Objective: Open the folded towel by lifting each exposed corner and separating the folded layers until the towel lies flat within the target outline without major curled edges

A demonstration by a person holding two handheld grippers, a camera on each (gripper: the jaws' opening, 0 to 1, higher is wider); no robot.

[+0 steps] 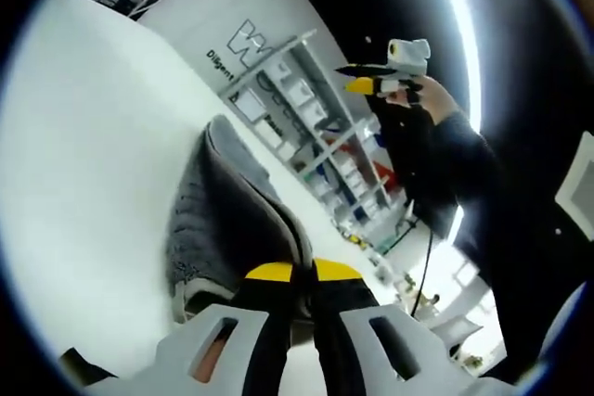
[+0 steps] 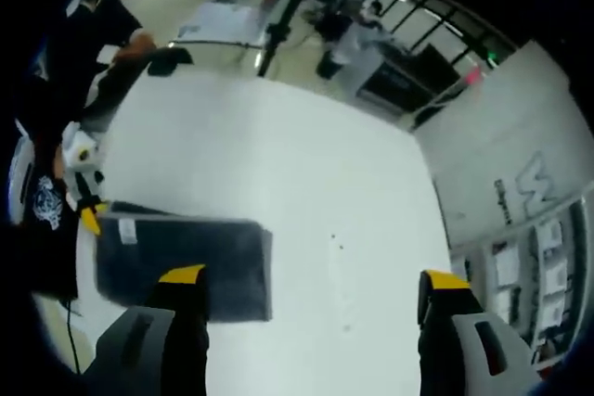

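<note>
The grey towel (image 1: 218, 210) rises from between my left gripper's (image 1: 302, 273) yellow-tipped jaws, which are shut on its edge; folded layers show along its upper rim. In the right gripper view the towel (image 2: 176, 261) is a dark grey rectangle on the white table (image 2: 306, 164), with the left gripper (image 2: 91, 210) at its left corner. My right gripper (image 2: 314, 277) is open with nothing between its jaws, held above the table to the right of the towel. It also appears in a hand at the upper right of the left gripper view, right gripper (image 1: 367, 78).
A shelf rack with white bins (image 1: 316, 127) and a lettered white panel (image 1: 241, 39) stand beyond the table. A black stand (image 2: 278, 16) and equipment (image 2: 353, 39) sit past the table's far edge. The person's dark sleeve (image 1: 436, 164) is on the right.
</note>
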